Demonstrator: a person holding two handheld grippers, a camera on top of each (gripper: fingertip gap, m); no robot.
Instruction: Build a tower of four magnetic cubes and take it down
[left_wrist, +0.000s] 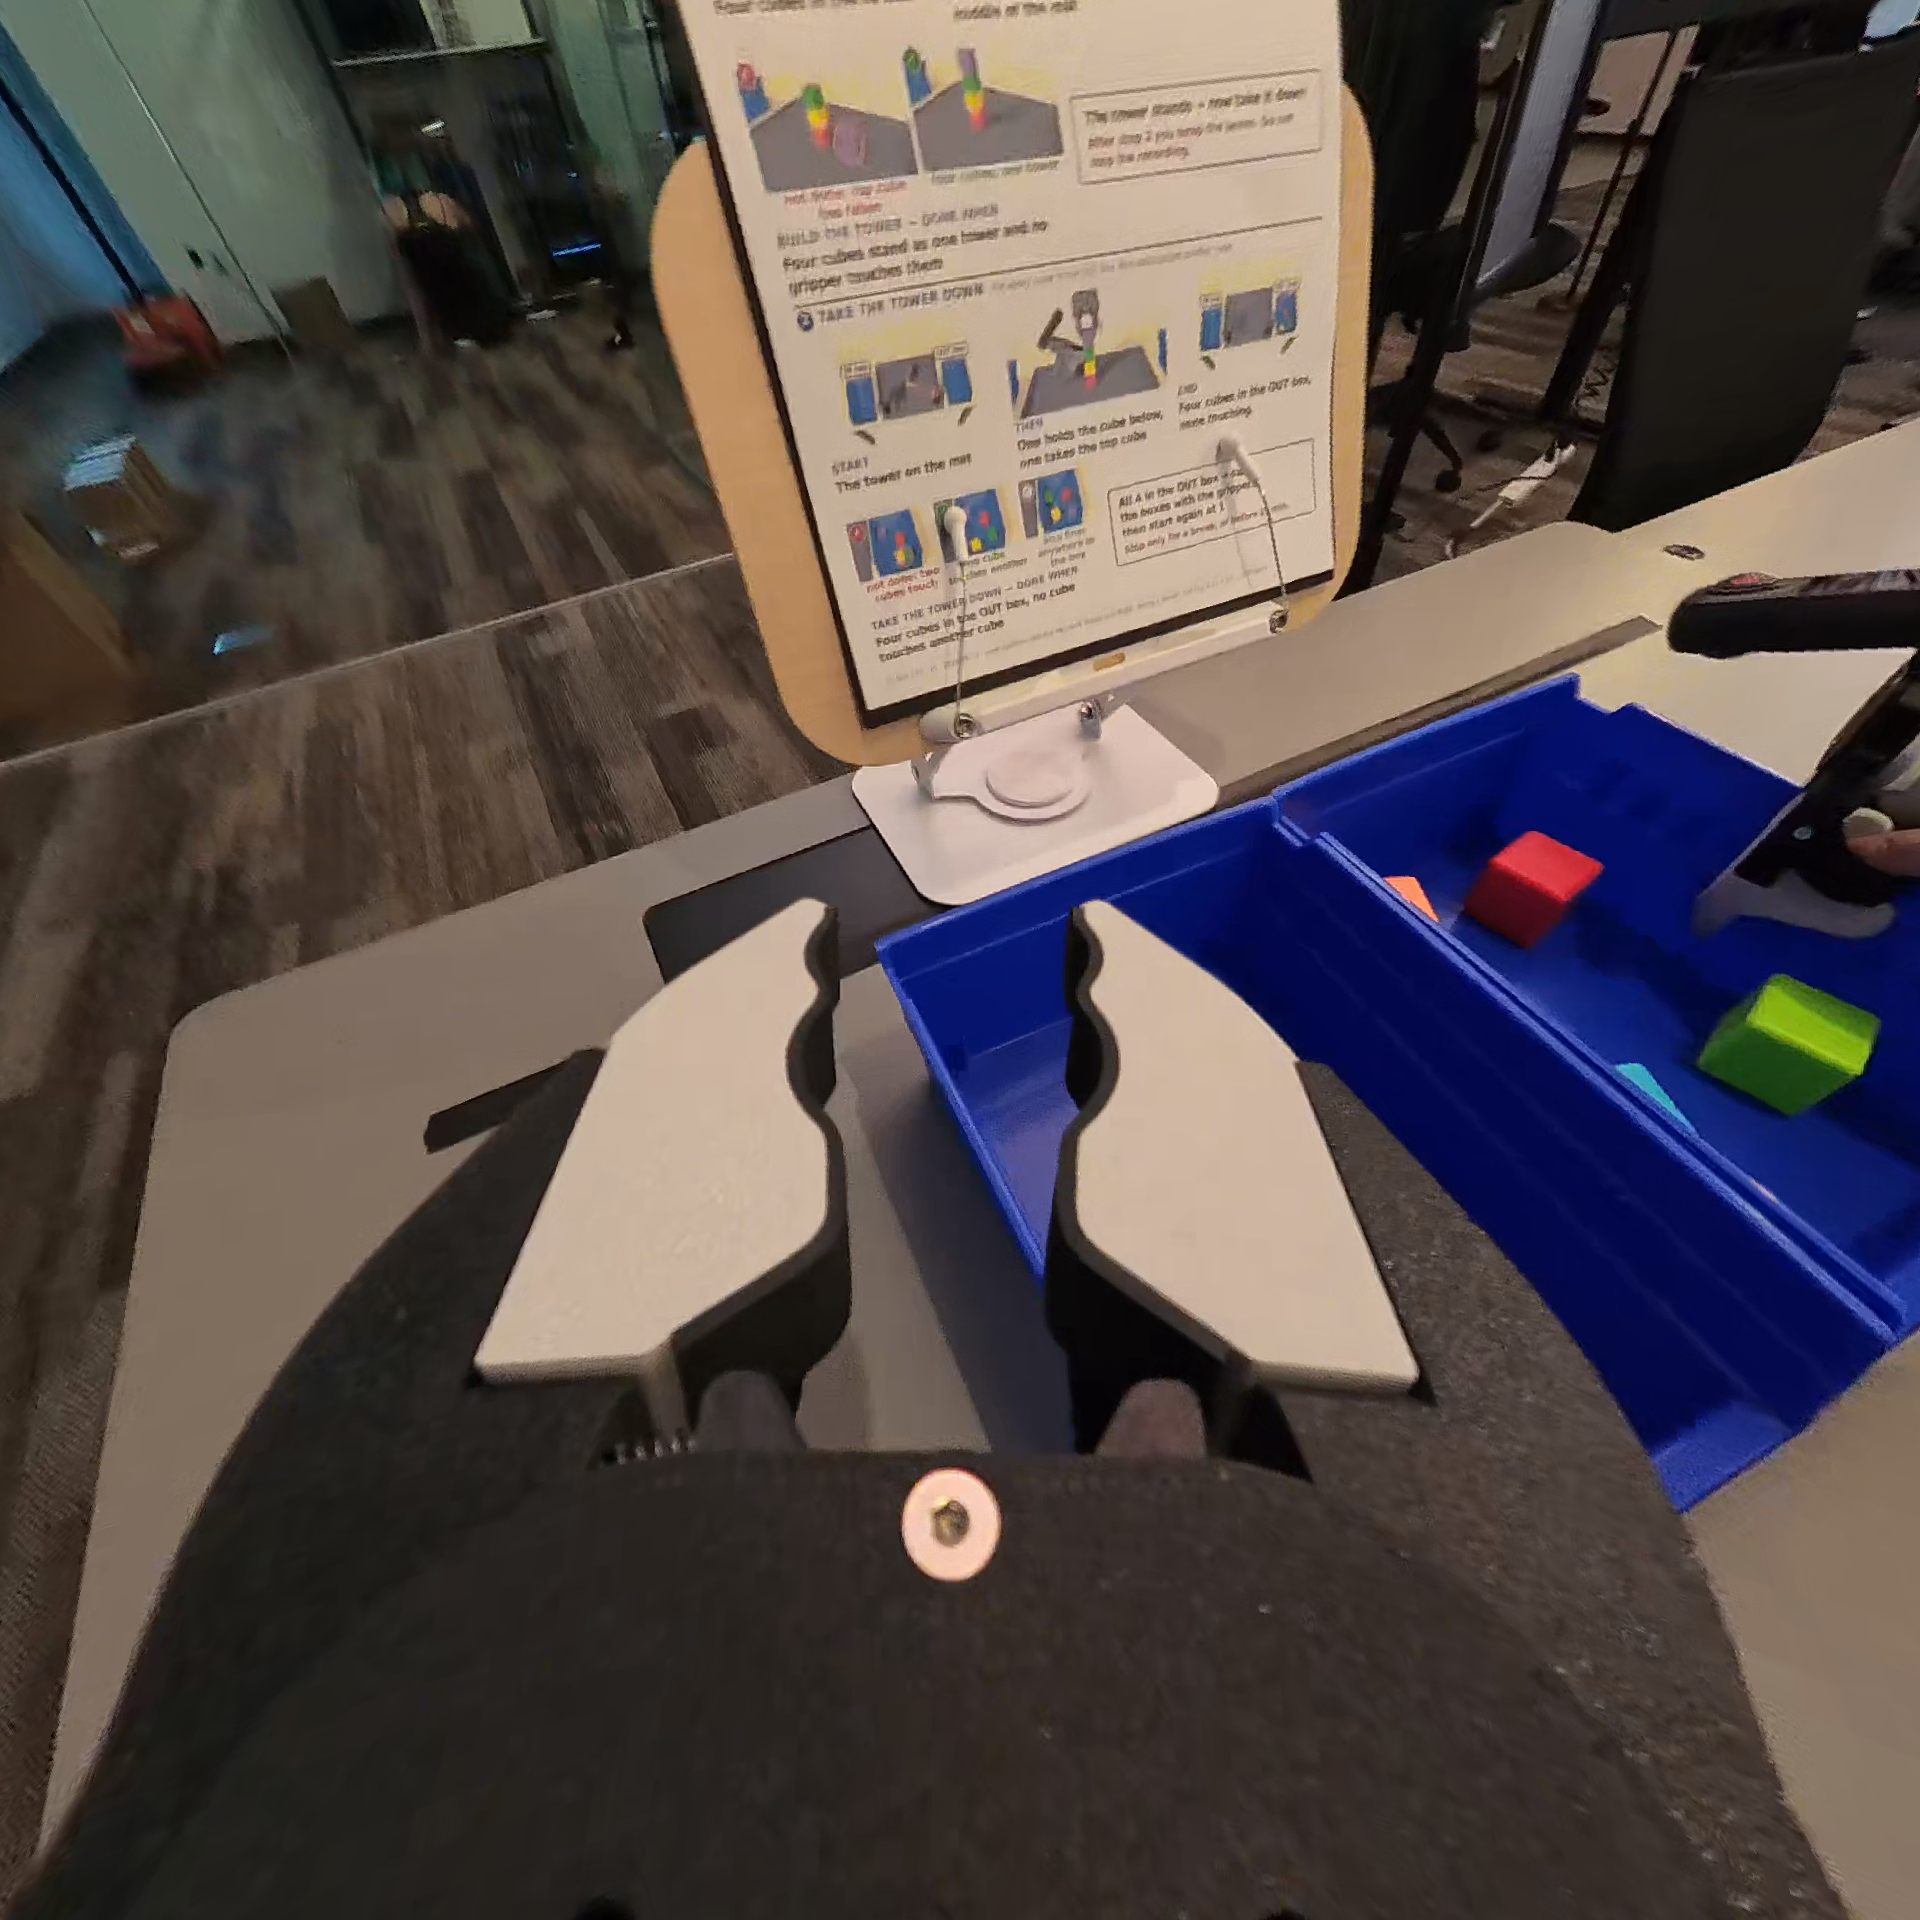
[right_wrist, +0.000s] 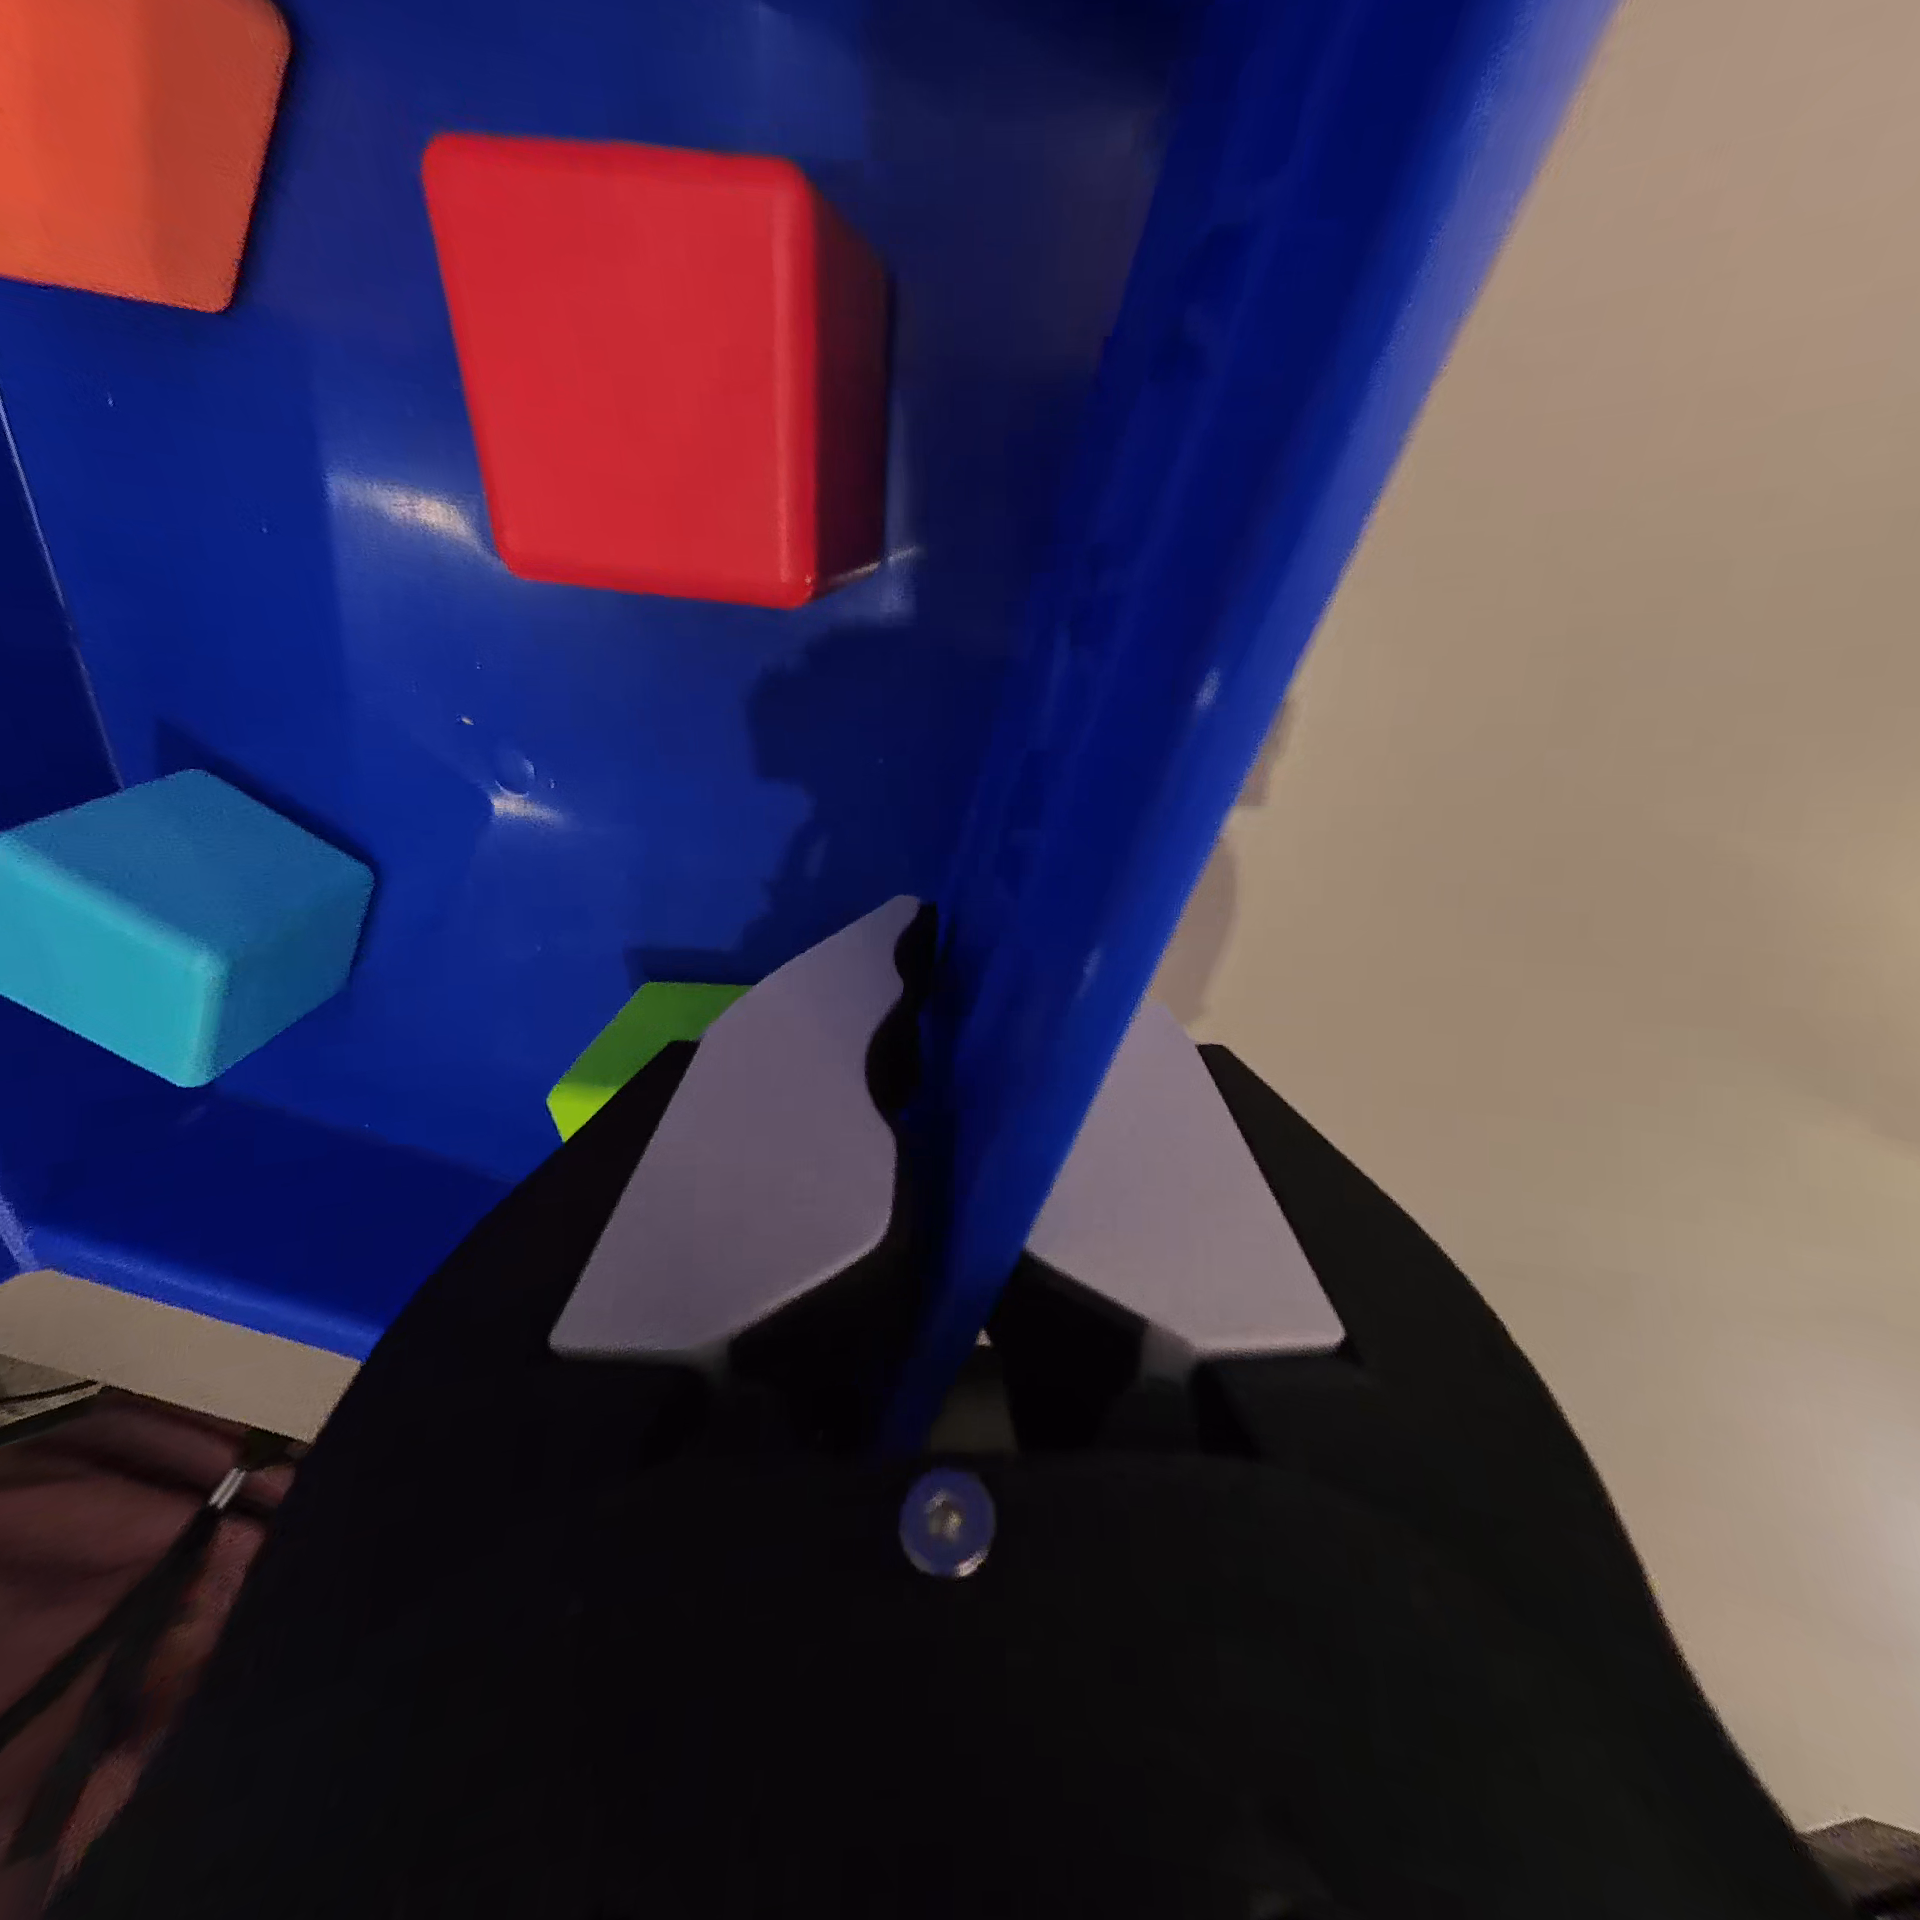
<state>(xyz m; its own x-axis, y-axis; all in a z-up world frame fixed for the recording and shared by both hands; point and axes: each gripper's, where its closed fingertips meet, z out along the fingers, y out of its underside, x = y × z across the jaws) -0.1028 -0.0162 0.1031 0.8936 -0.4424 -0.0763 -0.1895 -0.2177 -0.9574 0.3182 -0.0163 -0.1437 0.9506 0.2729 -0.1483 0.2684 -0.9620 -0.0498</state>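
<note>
My right gripper (right_wrist: 925, 1049) is pinched on the side wall of the blue box (right_wrist: 1091, 727) that holds all four cubes, one finger inside and one outside, the wall running straight down between them. Inside lie the red cube (right_wrist: 644, 364), the orange cube (right_wrist: 125, 145), the light-blue cube (right_wrist: 177, 914) and the green cube (right_wrist: 644, 1039), which sits just beside my inner finger and is partly hidden by it. My left gripper (left_wrist: 951, 935) hangs above the table with its fingers spread and nothing between them, pointing at the near end of the empty blue box (left_wrist: 997, 1091) alongside; behind stands the instruction sheet (left_wrist: 1039, 343) on its white stand. No tower stands anywhere I can see. The risk I judge is here: if I drag or tilt this box by its thin wall, the cubes may slide together and snap onto each other, magnets being what they are. The wall could also slip from my pinch, and the green cube is close enough for my finger to knock
</note>
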